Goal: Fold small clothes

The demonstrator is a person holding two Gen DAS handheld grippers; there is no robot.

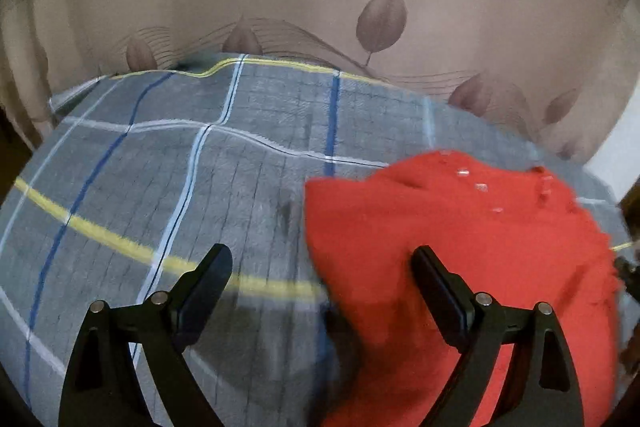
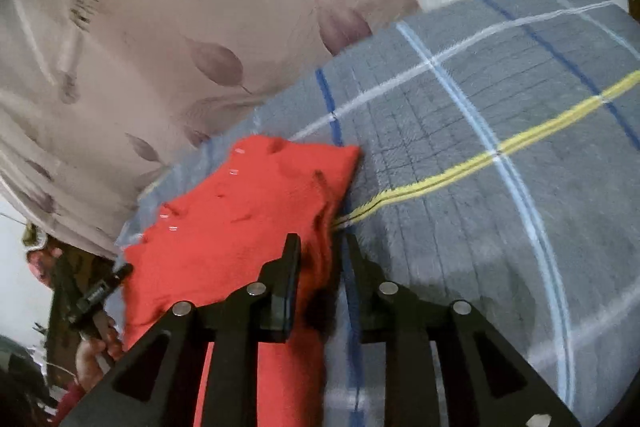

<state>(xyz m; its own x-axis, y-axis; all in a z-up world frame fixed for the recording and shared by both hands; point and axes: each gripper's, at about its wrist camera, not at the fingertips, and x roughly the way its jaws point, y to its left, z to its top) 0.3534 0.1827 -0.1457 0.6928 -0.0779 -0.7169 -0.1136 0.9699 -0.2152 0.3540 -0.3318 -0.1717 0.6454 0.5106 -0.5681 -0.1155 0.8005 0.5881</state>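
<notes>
The left tool (image 1: 322, 259) stands wide open and holds nothing; one of its fingers (image 1: 434, 277) hangs above the red garment (image 1: 460, 239), the other above the bare checked blanket (image 1: 200, 163), and I cannot tell if either of them touches the cloth. The right tool (image 2: 320, 247) is only a little open, a narrow gap between its jaws; the folded edge of the red garment (image 2: 248, 203) lies in this gap, but the pads do not seem to press it, so I judge it released and not gripped. The garment lies flat on the grey blanket (image 2: 460, 147) of the bed, near the blanket's edge, in front of a beige curtain with leaves (image 1: 380, 19). It looks already doubled, with some small clear buttons on top. In my judgement it is light, soft and limp: it will sag and slide open if it is lifted at only one point. The best place to take hold is at a corner or along the thick folded edge, through all the layers together, with both tools apart.
</notes>
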